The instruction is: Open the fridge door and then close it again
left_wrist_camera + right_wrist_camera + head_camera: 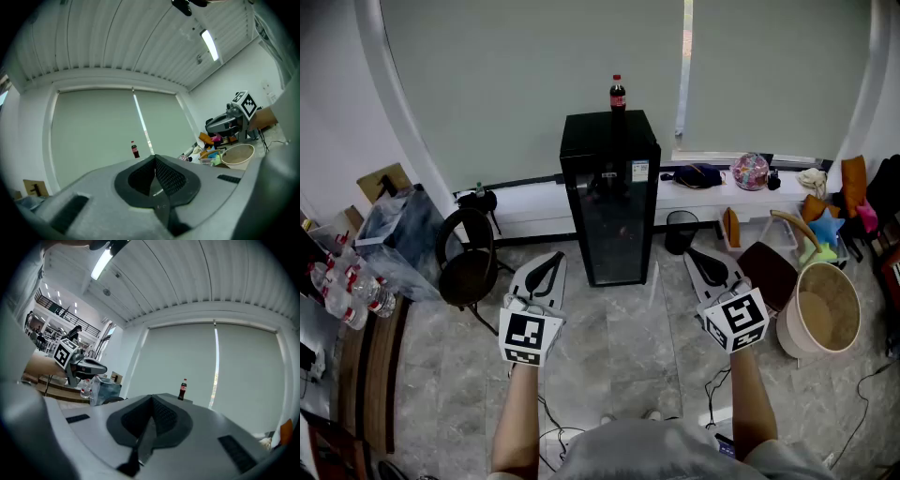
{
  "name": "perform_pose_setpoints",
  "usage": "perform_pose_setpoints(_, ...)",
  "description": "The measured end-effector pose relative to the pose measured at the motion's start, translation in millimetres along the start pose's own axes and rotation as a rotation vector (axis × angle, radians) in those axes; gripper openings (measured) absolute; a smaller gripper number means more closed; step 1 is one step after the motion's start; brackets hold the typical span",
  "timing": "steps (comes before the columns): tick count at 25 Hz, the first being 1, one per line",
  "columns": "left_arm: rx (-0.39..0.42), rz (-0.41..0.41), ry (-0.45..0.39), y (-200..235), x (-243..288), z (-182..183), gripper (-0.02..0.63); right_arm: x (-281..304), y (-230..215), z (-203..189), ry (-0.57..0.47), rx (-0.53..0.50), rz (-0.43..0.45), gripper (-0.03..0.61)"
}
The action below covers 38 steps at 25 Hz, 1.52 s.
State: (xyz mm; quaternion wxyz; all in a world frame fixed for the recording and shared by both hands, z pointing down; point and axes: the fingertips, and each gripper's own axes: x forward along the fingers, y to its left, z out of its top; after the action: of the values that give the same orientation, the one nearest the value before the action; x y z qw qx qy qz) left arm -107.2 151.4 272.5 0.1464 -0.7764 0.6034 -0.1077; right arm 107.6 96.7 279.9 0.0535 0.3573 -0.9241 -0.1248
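Fridge shut, straight ahead of the person; both tongs closed on nothing, well short of it.
Small black fridge (610, 202) stands on the tiled floor (628, 337) against the window ledge (534, 199). Its dark glass door is flush with the cabinet, with a pale sticker near the top right corner. The inside is too dim to read, possibly something on a shelf. A cola bottle (618, 93) stands upright on top. The left gripper (548, 267) and right gripper (705, 265) are held level, one either side of the fridge's line, both clear of the door. Each has its jaws pressed together, pads meeting, nothing between them.
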Motion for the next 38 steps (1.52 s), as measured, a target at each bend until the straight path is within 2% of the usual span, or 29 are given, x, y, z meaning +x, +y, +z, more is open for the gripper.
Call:
perform_pose_setpoints(4,-0.035,-0.004,0.015,-1,-2,-9,0.009,-2,-1,-1,0.003,-0.004,-0.007,-0.005)
perform_pose_setpoints(13,-0.048,-0.003,0.047,-11,-4,-21,0.009,-10,-9,-8,-0.006,0.016,-0.010,-0.003)
perform_pose_setpoints(19,-0.079,0.036,0.055,-8,-2,-25,0.011,-8,-10,-11,-0.005,0.023,0.022,0.003)
perform_pose_setpoints(20,-0.083,0.037,0.056,-9,-3,-25,0.011,-8,-8,-12,-0.004,0.028,0.035,0.055)
perform_pose_setpoints(23,-0.106,0.034,0.050,-14,-2,-26,0.014,-9,-6,-14,-0.011,0.033,0.066,0.103)
perform_pose_setpoints(24,-0.111,0.032,0.049,-15,-1,-25,0.045,-10,-7,-14,-0.019,0.033,0.073,0.117)
perform_pose_setpoints(26,-0.108,0.022,0.053,-20,3,-26,0.148,-11,-8,-14,-0.034,0.039,0.085,0.138)
perform_pose_setpoints(28,-0.099,0.006,0.063,-27,6,-28,0.183,-11,-10,-16,-0.034,0.045,0.099,0.167)
perform_pose_setpoints(32,-0.094,-0.024,0.072,-44,12,-30,0.192,-13,-15,-27,-0.010,0.033,0.117,0.219)
perform_pose_setpoints(38,-0.125,-0.013,0.053,-59,21,-29,0.192,-14,-27,-42,0.009,0.023,0.141,0.221)
